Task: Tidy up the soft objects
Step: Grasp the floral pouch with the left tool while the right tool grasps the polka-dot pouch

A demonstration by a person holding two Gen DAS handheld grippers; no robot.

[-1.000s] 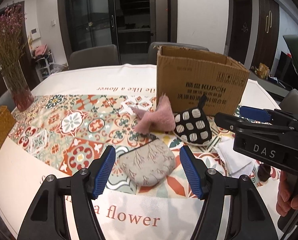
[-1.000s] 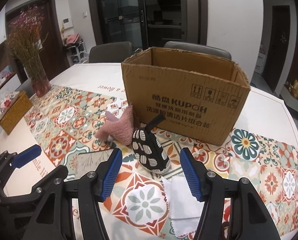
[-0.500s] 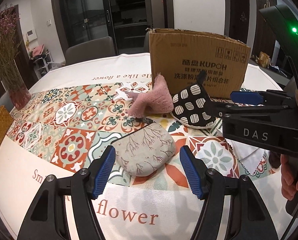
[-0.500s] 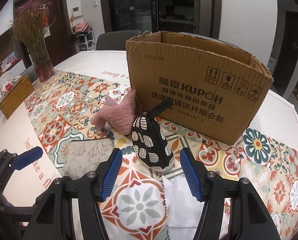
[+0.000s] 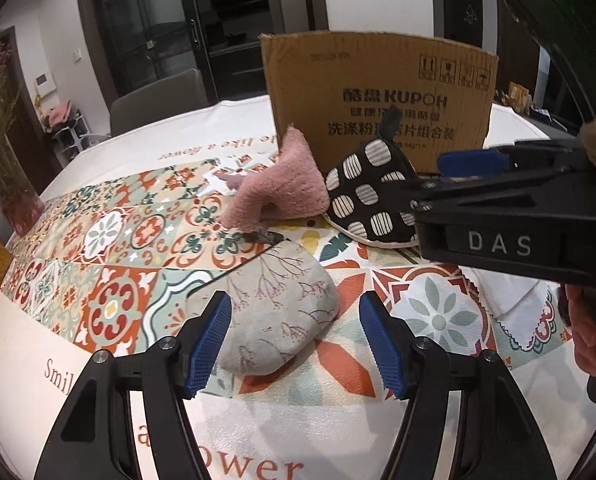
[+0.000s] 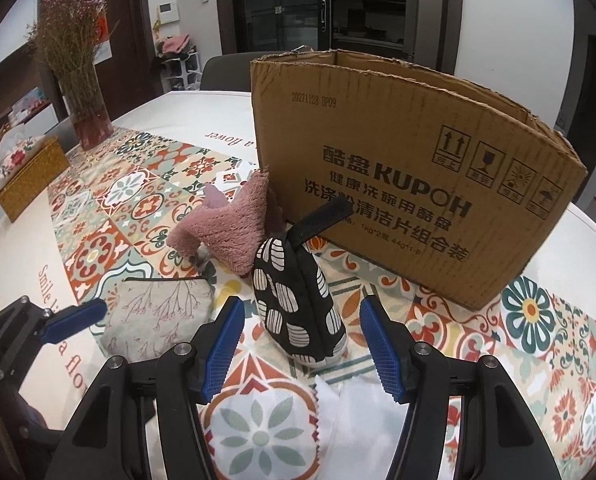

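Observation:
A grey floral pouch lies on the patterned tablecloth, its near end between the open fingers of my left gripper; it also shows in the right wrist view. A black pouch with white spots stands just ahead of my open right gripper, and shows in the left wrist view. A pink fuzzy cloth sits behind both pouches, and shows in the right wrist view. An open cardboard box stands behind them.
A white cloth lies under my right gripper. A vase of dried flowers and a woven tissue box stand at the far left. Chairs stand beyond the table's far edge.
Both grippers have moved forward and lower. The grey pouch now lies between my left fingers and the spotted pouch is closer to my right fingers. Both stay open.

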